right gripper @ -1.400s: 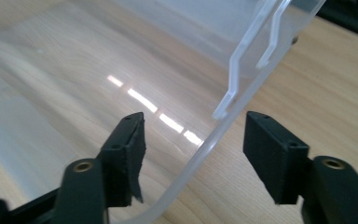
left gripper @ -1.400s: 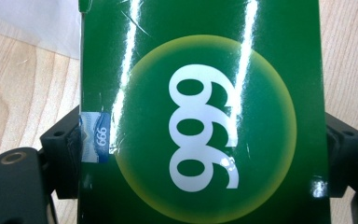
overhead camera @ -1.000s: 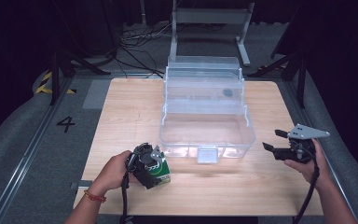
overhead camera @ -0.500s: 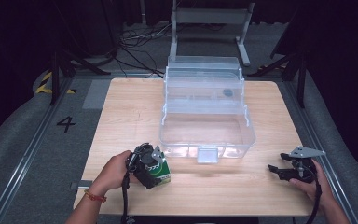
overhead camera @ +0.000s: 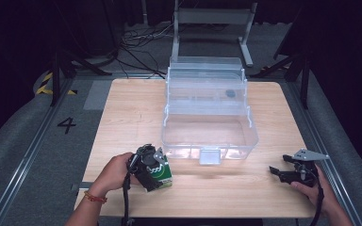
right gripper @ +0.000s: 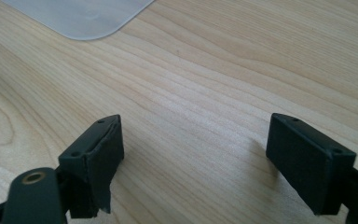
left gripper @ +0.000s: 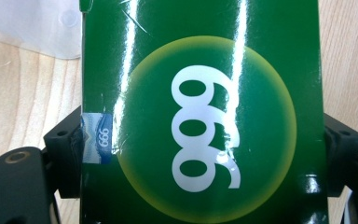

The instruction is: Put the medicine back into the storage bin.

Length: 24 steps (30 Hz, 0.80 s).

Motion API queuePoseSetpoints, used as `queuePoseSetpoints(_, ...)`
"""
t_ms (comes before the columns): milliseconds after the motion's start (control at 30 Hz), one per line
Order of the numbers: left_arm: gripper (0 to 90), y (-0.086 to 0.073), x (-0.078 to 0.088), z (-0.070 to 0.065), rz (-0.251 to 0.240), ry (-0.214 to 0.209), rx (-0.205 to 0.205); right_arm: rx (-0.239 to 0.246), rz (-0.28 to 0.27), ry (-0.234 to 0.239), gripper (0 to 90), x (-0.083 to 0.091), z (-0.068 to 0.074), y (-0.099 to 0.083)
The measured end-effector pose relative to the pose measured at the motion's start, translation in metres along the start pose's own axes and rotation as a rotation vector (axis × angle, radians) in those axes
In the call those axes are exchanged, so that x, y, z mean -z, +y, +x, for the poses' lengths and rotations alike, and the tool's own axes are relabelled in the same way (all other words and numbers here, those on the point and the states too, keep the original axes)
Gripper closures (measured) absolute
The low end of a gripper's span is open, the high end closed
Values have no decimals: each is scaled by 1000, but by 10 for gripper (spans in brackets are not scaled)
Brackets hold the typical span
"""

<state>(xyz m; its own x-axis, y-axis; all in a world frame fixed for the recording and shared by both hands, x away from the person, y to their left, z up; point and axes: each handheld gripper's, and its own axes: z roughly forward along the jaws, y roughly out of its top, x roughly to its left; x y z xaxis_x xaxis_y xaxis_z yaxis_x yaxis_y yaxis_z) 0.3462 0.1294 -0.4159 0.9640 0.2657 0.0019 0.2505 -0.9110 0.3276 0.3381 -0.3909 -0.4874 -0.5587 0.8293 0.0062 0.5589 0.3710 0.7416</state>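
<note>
A green box [overhead camera: 160, 172] marked "999" in white sits at the table's front left, and my left gripper [overhead camera: 147, 165] is shut on it. In the left gripper view the box [left gripper: 200, 116] fills the space between both jaws, which press its two sides. A clear plastic bin [overhead camera: 207, 127] with an open tiered lid stands mid-table, just beyond the box. My right gripper [overhead camera: 283, 171] rests low at the front right, open, with bare wood between its jaws [right gripper: 193, 154].
The wooden table [overhead camera: 127, 113] has free room to the left and right of the bin. A corner of the clear bin [right gripper: 81, 16] shows at the top of the right gripper view. A metal stand [overhead camera: 212, 19] and cables lie behind the table.
My right gripper has dropped from beside the bin's right end down toward the table's front right edge. The left gripper and green box have stayed put.
</note>
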Motion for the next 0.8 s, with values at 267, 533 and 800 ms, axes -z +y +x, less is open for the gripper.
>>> queuePoseSetpoints(267,163,-1,19,-2,-33,25,-13,1,0,2,192,0,0,0)
queuePoseSetpoints(533,163,2,43,-3,-86,28,-38,1,0,2,192,0,0,0)
queuePoseSetpoints(800,162,14,69,-5,-105,52,-80,1,0,3,192,0,0,0)
